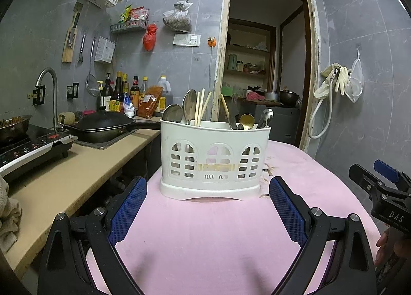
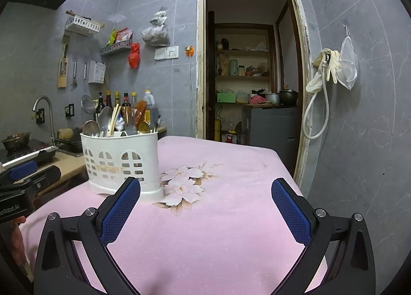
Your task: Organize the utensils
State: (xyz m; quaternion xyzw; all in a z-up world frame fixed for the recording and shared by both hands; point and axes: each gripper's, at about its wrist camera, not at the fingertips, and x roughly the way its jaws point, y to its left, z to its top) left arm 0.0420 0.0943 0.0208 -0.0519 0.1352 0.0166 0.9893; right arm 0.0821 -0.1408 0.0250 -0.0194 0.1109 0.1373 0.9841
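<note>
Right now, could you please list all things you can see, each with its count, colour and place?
utensil caddy: one, white, standing on the pink cloth, left tongs facing it.
spoons: at least four, silver and one gold, upright in the caddy.
chopsticks: several, pale wood, upright in the caddy.
tablecloth: one, pink with a flower print, covering the table.
wok: one, black, on the counter at left.
sauce bottles: several, dark and yellow, against the wall behind the wok.
red bag: one, hanging on the grey wall.
rubber gloves: pale, hanging right of the doorway.
left tongs: black with blue pads, open, empty.
right tongs: black with blue pads, open, empty.
</note>
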